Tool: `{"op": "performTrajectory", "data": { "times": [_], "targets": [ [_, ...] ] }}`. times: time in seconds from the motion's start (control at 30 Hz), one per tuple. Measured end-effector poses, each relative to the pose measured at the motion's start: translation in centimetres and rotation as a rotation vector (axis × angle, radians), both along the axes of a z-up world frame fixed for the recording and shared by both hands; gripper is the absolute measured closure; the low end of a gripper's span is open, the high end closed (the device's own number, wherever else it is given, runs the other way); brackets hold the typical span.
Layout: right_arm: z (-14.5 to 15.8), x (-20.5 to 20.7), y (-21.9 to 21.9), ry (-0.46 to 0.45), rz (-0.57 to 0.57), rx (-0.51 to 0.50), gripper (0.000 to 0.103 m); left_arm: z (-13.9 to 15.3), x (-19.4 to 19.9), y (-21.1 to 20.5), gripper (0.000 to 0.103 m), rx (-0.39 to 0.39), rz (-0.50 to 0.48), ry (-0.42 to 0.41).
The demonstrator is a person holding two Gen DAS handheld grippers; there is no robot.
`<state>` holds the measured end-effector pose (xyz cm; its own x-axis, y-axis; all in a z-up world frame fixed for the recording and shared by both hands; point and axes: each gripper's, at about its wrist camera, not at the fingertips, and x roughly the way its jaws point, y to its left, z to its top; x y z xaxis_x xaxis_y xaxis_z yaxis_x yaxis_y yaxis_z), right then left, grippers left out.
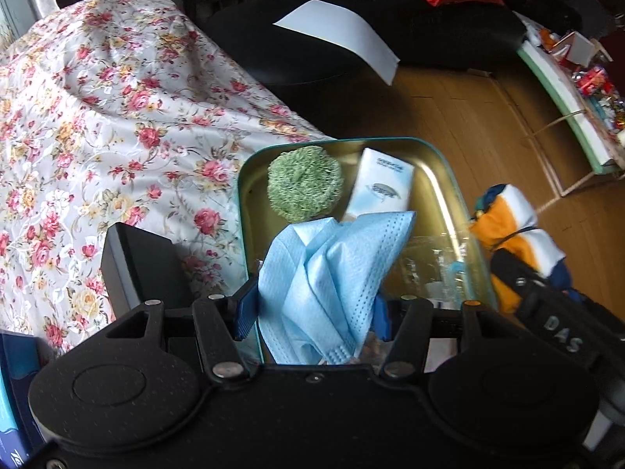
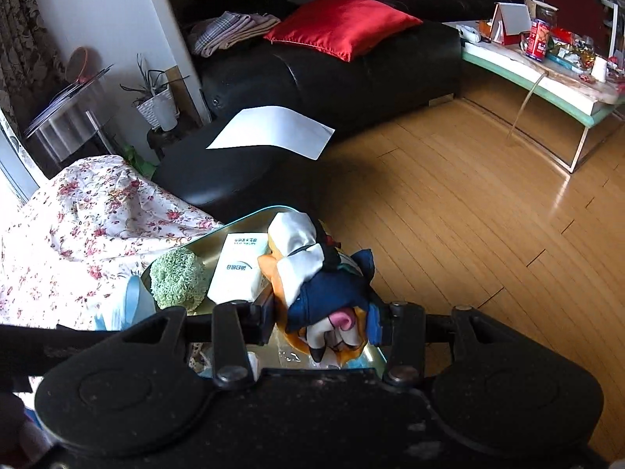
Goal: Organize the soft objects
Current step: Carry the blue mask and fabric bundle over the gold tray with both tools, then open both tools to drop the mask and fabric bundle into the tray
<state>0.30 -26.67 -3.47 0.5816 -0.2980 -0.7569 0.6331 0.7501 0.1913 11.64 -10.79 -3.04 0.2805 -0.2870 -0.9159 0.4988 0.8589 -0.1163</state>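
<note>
We look steeply down along our left gripper (image 1: 312, 305), whose blue-padded jaws are clamped on a crumpled pale blue disposable face mask (image 1: 332, 273) that hangs over the near end of a shallow gold-coloured metal tin tray with a teal rim (image 1: 437, 179). Our right gripper (image 2: 320, 320) tilts down beside it at the tray's right edge, its jaws closed narrowly on a soft plush doll in orange, white and navy fabric (image 2: 312, 273), which bulges out above the jaws; in the left wrist view the same doll shows just right of the tray. Inside the tray, at the far end, a round green knitted scrubber (image 1: 304, 183) lies just beside a white pocket tissue pack with blue print (image 1: 379, 183), and some clear plastic wrapping (image 1: 433, 269) lies nearer. The tray rests on a white cloth printed with red and yellow roses (image 1: 117, 117), draped over a lumpy surface. Beyond it stand a black leather sofa (image 2: 312, 74) carrying a white sheet of paper (image 2: 273, 129) and a red satin cushion (image 2: 340, 23), a light wooden plank floor (image 2: 468, 215), and a cluttered low table with a pale green edge (image 2: 547, 86).
</note>
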Motion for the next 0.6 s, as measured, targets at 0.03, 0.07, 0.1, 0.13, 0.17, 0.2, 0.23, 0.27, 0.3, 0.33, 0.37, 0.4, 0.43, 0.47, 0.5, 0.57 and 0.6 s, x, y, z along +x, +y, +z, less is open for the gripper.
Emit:
{"op": "performTrajectory", "data": {
  "times": [0.03, 0.07, 0.1, 0.13, 0.17, 0.2, 0.23, 0.27, 0.3, 0.33, 0.37, 0.4, 0.43, 0.47, 0.5, 0.57, 0.6],
  "targets": [
    [-0.03, 0.07, 0.01, 0.002, 0.002, -0.005, 0.060, -0.09, -0.03, -0.16, 0.050, 0.007, 0.001, -0.007],
    [-0.07, 0.15, 0.08, 0.005, 0.003, -0.011, 0.060, -0.14, -0.05, -0.30, 0.050, 0.011, 0.001, -0.013],
    [-0.06, 0.23, 0.14, 0.008, 0.004, -0.018, 0.060, -0.16, -0.07, -0.45, 0.050, 0.015, 0.000, -0.019],
    [-0.05, 0.26, 0.23, 0.008, 0.005, -0.024, 0.060, -0.16, -0.09, -0.58, 0.050, 0.021, 0.000, -0.027],
    [-0.05, 0.32, 0.25, 0.009, 0.006, -0.028, 0.060, -0.15, -0.12, -0.70, 0.050, 0.028, 0.000, -0.039],
    [-0.07, 0.25, 0.33, 0.010, 0.008, -0.030, 0.060, -0.13, -0.16, -0.80, 0.050, 0.034, -0.001, -0.052],
    [-0.07, 0.22, 0.33, 0.010, 0.008, -0.029, 0.060, -0.06, -0.22, -0.89, 0.050, 0.040, -0.002, -0.065],
    [-0.11, 0.23, 0.28, 0.011, 0.007, -0.027, 0.060, -0.08, -0.21, -0.96, 0.050, 0.044, -0.003, -0.075],
    [-0.13, 0.26, 0.23, 0.010, 0.007, -0.025, 0.060, -0.10, -0.19, -1.00, 0.049, 0.045, -0.004, -0.079],
    [-0.13, 0.28, 0.14, 0.009, 0.007, -0.023, 0.060, -0.11, -0.14, -1.02, 0.049, 0.044, -0.005, -0.078],
    [-0.12, 0.28, 0.10, 0.005, 0.006, -0.022, 0.060, -0.16, -0.07, -0.99, 0.049, 0.043, -0.003, -0.075],
    [-0.07, 0.23, 0.05, 0.001, 0.007, -0.022, 0.060, -0.26, -0.04, -0.98, 0.049, 0.041, -0.001, -0.073],
    [-0.03, 0.19, 0.02, -0.004, 0.008, -0.021, 0.060, -0.28, 0.00, -0.97, 0.049, 0.040, 0.001, -0.073],
    [0.01, 0.20, 0.03, -0.009, 0.010, -0.020, 0.060, -0.28, 0.03, -1.00, 0.049, 0.037, 0.002, -0.073],
    [0.07, 0.21, 0.05, -0.015, 0.013, -0.020, 0.060, -0.28, 0.07, -1.04, 0.049, 0.031, 0.002, -0.071],
    [0.21, 0.26, 0.17, -0.029, 0.021, -0.023, 0.059, -0.20, 0.15, -1.09, 0.049, 0.018, 0.001, -0.069],
    [0.28, 0.32, 0.20, -0.036, 0.025, -0.024, 0.059, -0.20, 0.21, -1.13, 0.045, 0.011, 0.003, -0.067]
  ]
}}
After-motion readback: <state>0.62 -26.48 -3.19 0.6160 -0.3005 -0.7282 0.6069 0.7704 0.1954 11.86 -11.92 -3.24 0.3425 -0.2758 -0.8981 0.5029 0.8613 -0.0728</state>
